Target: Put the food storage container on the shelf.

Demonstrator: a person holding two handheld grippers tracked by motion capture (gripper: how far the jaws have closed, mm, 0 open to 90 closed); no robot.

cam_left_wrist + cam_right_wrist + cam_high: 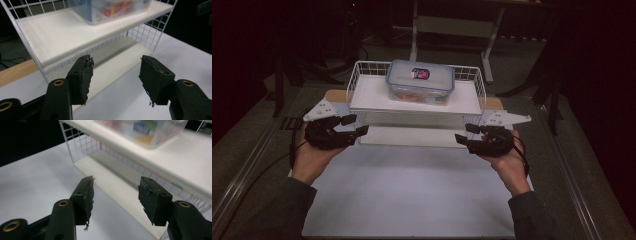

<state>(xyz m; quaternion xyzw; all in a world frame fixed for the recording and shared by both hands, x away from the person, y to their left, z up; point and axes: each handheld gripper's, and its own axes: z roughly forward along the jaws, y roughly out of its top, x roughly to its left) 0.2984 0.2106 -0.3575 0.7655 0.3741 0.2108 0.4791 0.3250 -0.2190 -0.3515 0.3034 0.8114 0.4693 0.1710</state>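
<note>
A clear plastic box (420,80) with a blue-edged lid and a red-and-blue label stands on the upper shelf of a white wire rack (362,97). My left gripper (359,125) is held at the rack's front left corner, open, with nothing between its pads. At the front right corner my right gripper (463,133) is also open and empty. The left gripper view looks past the left gripper (116,67) at the rack (50,35) and the box (110,10). In the right gripper view, the right gripper (116,187) faces the rack (175,157) and the box (142,130).
The rack has a lower shelf (412,136) under the upper one, level with the white tabletop (412,190). A wooden board (334,95) shows behind the rack's ends. A metal desk frame (452,25) stands in the dark beyond the table.
</note>
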